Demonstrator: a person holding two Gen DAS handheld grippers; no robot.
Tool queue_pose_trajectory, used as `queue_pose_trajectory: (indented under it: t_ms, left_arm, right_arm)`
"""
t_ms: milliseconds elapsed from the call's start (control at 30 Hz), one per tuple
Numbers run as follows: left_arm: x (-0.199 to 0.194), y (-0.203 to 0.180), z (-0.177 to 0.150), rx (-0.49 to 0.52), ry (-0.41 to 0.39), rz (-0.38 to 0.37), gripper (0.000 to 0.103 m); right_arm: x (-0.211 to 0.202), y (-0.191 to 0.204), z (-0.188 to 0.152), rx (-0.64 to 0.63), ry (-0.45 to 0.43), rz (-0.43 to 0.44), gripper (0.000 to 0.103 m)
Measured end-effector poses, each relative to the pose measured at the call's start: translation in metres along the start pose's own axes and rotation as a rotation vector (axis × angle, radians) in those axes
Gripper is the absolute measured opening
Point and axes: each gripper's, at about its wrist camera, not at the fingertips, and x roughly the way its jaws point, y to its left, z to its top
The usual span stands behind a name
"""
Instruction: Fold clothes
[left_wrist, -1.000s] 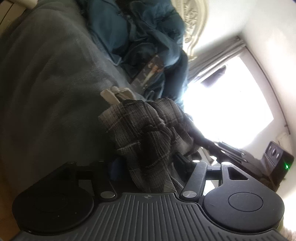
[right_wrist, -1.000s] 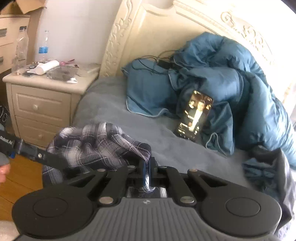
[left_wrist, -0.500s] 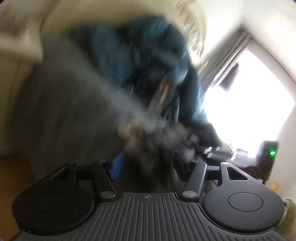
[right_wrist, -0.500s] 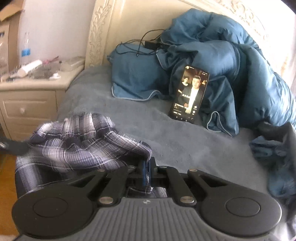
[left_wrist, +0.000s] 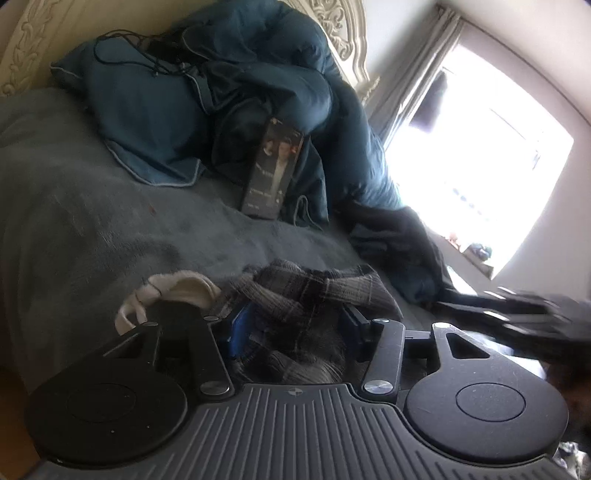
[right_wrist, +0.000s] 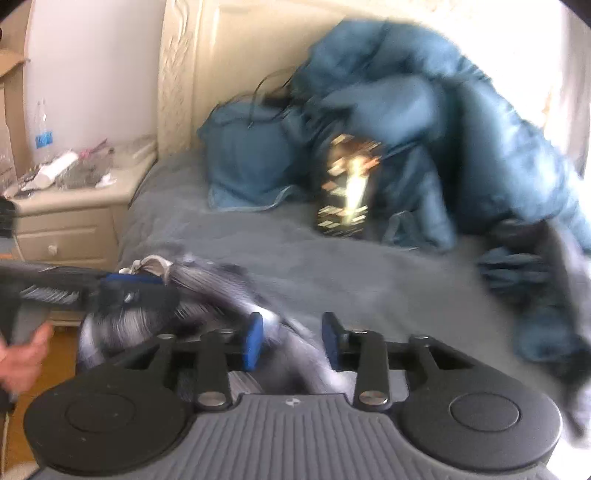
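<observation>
Now right hand-held gripper (right_wrist: 291, 341) spread, jaws just opening; grey plaid flannel garment (left_wrist: 306, 295) bunched between left hand-held gripper (left_wrist: 295, 328) pads (apparently pinched), near propped phone (left_wrist: 271, 171). Risk: released side slumps, fold collapses.

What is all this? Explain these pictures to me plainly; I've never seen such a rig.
There is no robot. A person holds a two-fingered grabbing tool in each hand, each with a camera looking along its fingers. One picture comes from the left tool, the other from the right tool. On the grey bed lie a plaid garment, a blue duvet and a phone propped against it. The left tool's jaws have just been closing and grip the garment. The right tool's have just been opening, with cloth loose between them.
</observation>
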Motion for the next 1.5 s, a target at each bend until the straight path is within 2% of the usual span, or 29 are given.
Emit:
queue_pose_trajectory:
  t_ms: [100,200,367,500,600,633,667,733,867,967,1100,1333,1500]
  left_arm:
    - [0.005,0.010,0.003,-0.031,0.000,0.013,0.052]
    - [0.012,0.019,0.007,-0.061,0.016,0.007,0.055]
    - [0.014,0.022,0.009,-0.052,0.022,0.015,0.056]
    - [0.018,0.024,0.009,-0.052,0.030,0.026,0.057]
    - [0.019,0.023,0.009,-0.042,0.032,0.031,0.057]
    - [0.020,0.023,0.009,-0.037,0.032,0.033,0.057]
    - [0.020,0.023,0.009,-0.033,0.033,0.033,0.057]
    - [0.020,0.023,0.009,-0.024,0.034,0.034,0.057]
    - [0.019,0.022,0.009,-0.005,0.039,0.032,0.057]
    - [0.020,0.021,0.010,0.015,0.044,0.034,0.057]
    - [0.021,0.018,0.012,0.047,0.056,0.041,0.057]
    - [0.024,0.010,0.015,0.102,0.078,0.066,0.058]
    - [0.027,0.008,0.012,0.120,0.079,0.075,0.059]
  right_arm:
    - [-0.048,-0.014,-0.023,-0.005,-0.001,-0.051,0.040]
    - [-0.065,-0.016,-0.047,-0.043,0.055,-0.081,0.041]
    - [-0.048,-0.002,-0.070,-0.172,0.129,-0.119,0.040]
    - [-0.023,-0.004,-0.079,-0.208,0.161,-0.143,0.040]
    - [-0.010,-0.009,-0.082,-0.208,0.194,-0.126,0.038]
    - [-0.007,-0.011,-0.083,-0.205,0.201,-0.123,0.034]
    - [-0.006,-0.013,-0.083,-0.194,0.208,-0.123,0.015]
    - [-0.008,-0.019,-0.081,-0.153,0.211,-0.129,0.002]
    - [-0.055,-0.025,-0.072,-0.134,0.109,-0.065,0.002]
    - [-0.083,-0.036,-0.069,-0.107,0.110,-0.016,0.002]
    - [-0.085,-0.068,-0.067,0.022,0.144,0.007,0.002]
    - [-0.035,-0.110,-0.075,0.162,0.211,-0.004,0.002]
    - [0.002,-0.127,-0.092,0.184,0.296,-0.049,0.002]
